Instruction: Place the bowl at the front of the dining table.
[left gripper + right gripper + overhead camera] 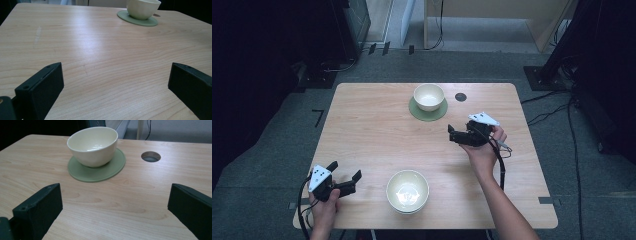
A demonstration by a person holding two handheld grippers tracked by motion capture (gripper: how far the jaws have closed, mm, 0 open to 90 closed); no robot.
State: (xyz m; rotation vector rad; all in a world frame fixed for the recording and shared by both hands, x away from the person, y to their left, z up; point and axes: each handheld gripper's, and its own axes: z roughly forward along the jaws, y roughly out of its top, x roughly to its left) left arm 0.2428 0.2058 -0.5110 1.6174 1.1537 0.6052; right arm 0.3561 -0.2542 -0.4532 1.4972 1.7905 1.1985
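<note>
A cream bowl (93,145) sits upright on a round green coaster (97,168), just ahead of the right gripper (113,210), whose jaws stand wide apart with nothing between them. The high view adds a second bowl (407,191) just to the right of the left gripper (346,172), also spread wide and holding nothing, over bare wooden table (372,130).

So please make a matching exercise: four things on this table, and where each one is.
Things:
1. small bowl
2. large bowl
3. right tool
4. left tool

Places:
a. near table edge, centre
b. near left corner, open
c. on the green mat
d. right of the mat, open

Pairs: 1-c, 2-a, 3-d, 4-b
</note>
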